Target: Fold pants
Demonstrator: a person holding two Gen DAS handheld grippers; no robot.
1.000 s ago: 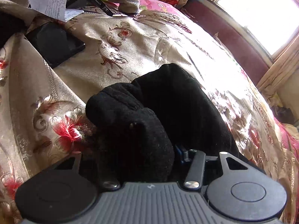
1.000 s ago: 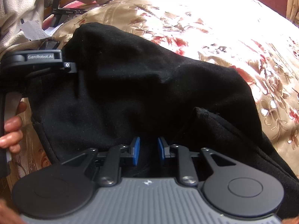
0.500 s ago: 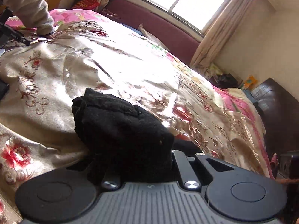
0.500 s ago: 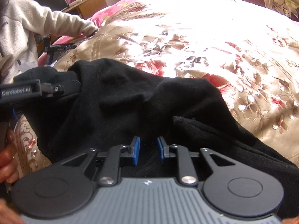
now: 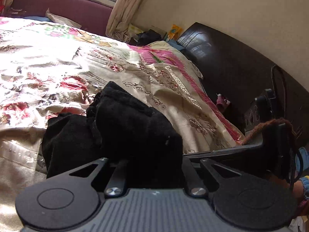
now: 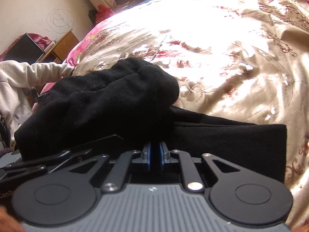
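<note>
Black pants (image 6: 108, 98) lie bunched on a floral bedspread (image 6: 231, 58). In the right wrist view a thick fold is raised over a flat lower layer (image 6: 231, 145). My right gripper (image 6: 155, 155) has its blue pads nearly together, with black cloth between them. In the left wrist view the pants (image 5: 125, 127) are heaped over my left gripper (image 5: 152, 166); its fingertips are buried in the cloth. The left gripper's body shows at the left of the right wrist view (image 6: 48, 154).
A dark wooden headboard (image 5: 241, 73) stands to the right in the left wrist view. A person in a white fleece (image 6: 23, 77) is at the bed's left edge. A wooden nightstand (image 6: 61, 44) and a window with curtains (image 5: 119, 5) are behind.
Both grippers have swung with the pants, carrying the held fold over the lower layer. The left view has turned from the bed's foot toward the headboard. The right pads have closed further.
</note>
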